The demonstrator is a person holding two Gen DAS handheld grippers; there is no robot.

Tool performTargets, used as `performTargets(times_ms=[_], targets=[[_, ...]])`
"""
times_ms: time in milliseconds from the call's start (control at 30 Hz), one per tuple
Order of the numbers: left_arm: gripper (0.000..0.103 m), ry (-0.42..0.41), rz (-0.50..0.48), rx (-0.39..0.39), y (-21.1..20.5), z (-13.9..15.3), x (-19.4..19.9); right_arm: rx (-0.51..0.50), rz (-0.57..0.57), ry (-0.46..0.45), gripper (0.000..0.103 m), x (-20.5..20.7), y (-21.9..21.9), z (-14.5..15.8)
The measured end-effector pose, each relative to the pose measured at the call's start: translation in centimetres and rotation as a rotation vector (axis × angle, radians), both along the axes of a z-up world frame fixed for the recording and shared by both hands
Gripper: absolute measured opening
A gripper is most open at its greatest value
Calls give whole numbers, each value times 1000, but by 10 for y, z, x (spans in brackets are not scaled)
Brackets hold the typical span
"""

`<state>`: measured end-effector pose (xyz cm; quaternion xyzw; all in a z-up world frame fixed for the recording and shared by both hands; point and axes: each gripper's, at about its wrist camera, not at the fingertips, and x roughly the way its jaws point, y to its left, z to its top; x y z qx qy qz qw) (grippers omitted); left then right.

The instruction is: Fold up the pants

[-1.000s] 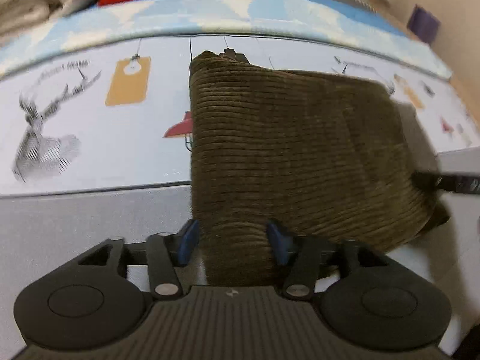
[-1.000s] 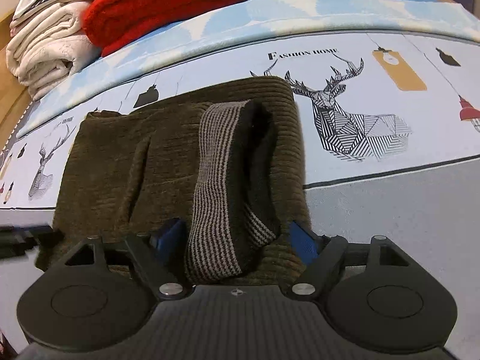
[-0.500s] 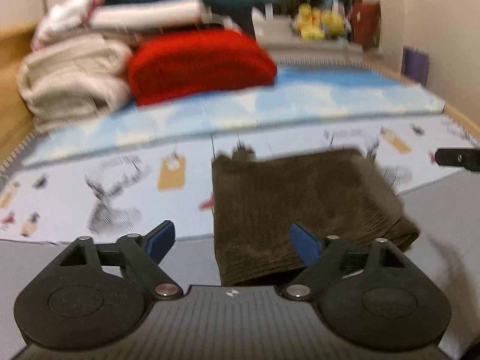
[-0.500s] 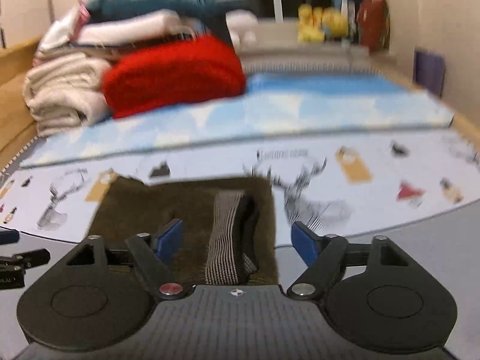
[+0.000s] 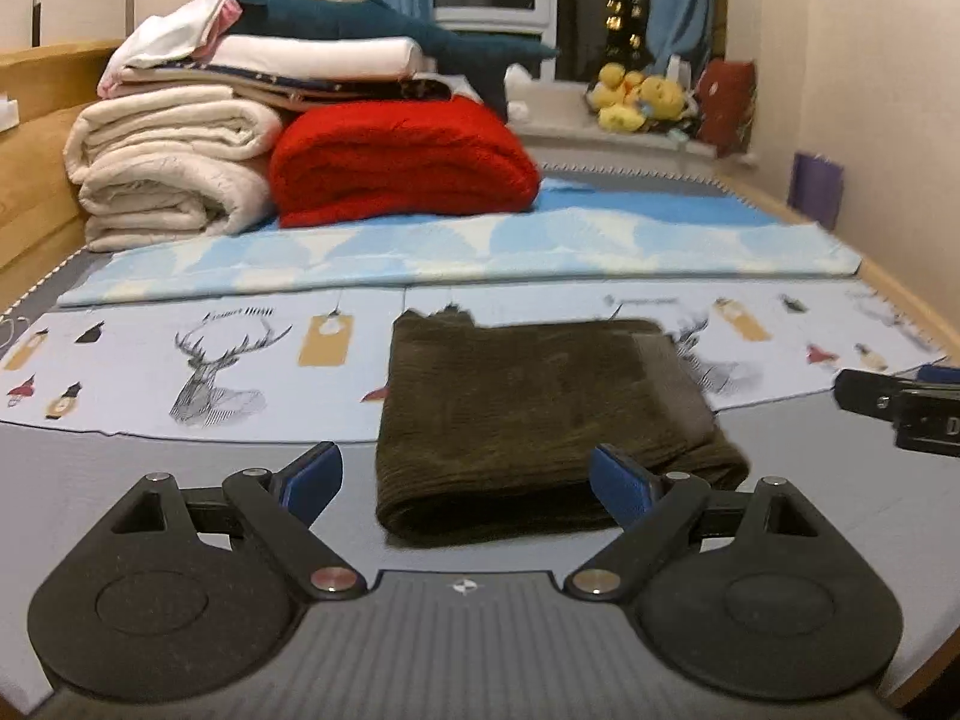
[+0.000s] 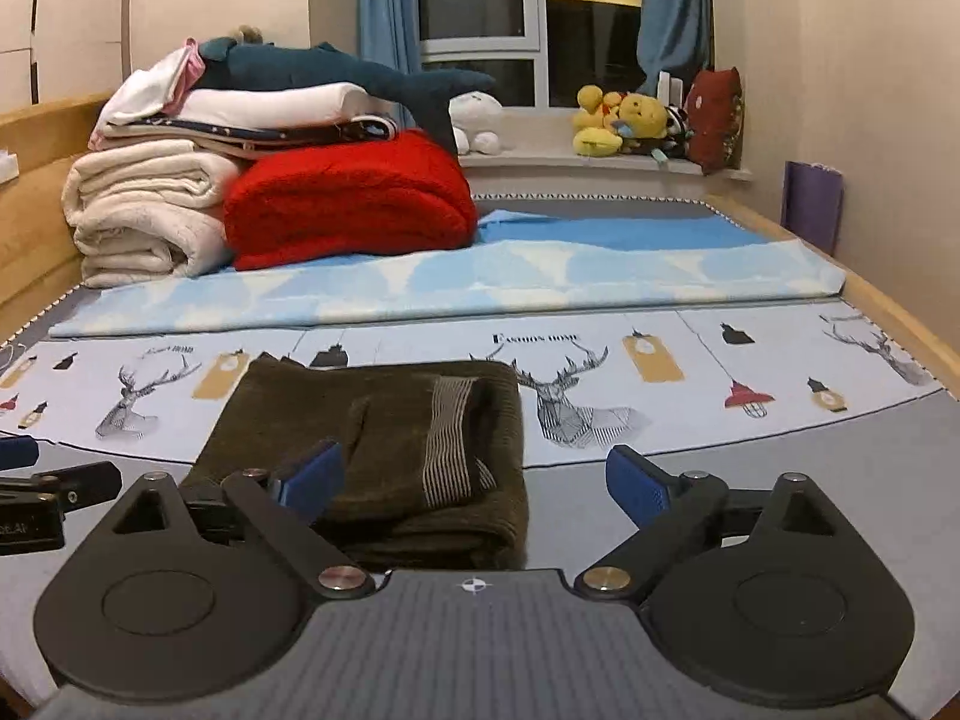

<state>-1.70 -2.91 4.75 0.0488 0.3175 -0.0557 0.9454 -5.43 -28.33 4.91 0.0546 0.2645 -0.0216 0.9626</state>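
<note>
Jaws of both the left gripper (image 5: 463,477) and right gripper (image 6: 474,480) stand released, empty, above the folded brown pants (image 5: 540,414) lying on the bed (image 5: 180,450).

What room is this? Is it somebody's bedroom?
Most likely a bedroom: folded blankets piled on a bed, soft toys on the windowsill, and blue curtains at the window.

Two low wrist views, side by side, facing the window end of the bed

Each camera looks forward along its spread fingers, close above the folded pants (image 5: 528,414) (image 6: 384,450) lying just beyond the fingertips. Both share the pants, the red blanket (image 5: 402,162) (image 6: 351,204) and the window; each catches the other gripper at its edge.
</note>
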Motion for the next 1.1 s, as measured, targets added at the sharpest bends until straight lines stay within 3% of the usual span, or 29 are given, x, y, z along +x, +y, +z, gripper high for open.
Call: performTargets(times_ms=[233, 467, 1100], targets=[[93, 94, 19, -16, 9, -12, 19, -45, -2, 51, 95, 5, 7, -7], [93, 163, 71, -41, 20, -27, 35, -2, 11, 102, 95, 19, 10, -12], [93, 206, 47, -9, 8, -38, 47, 10, 36, 188, 95, 41, 10, -32]])
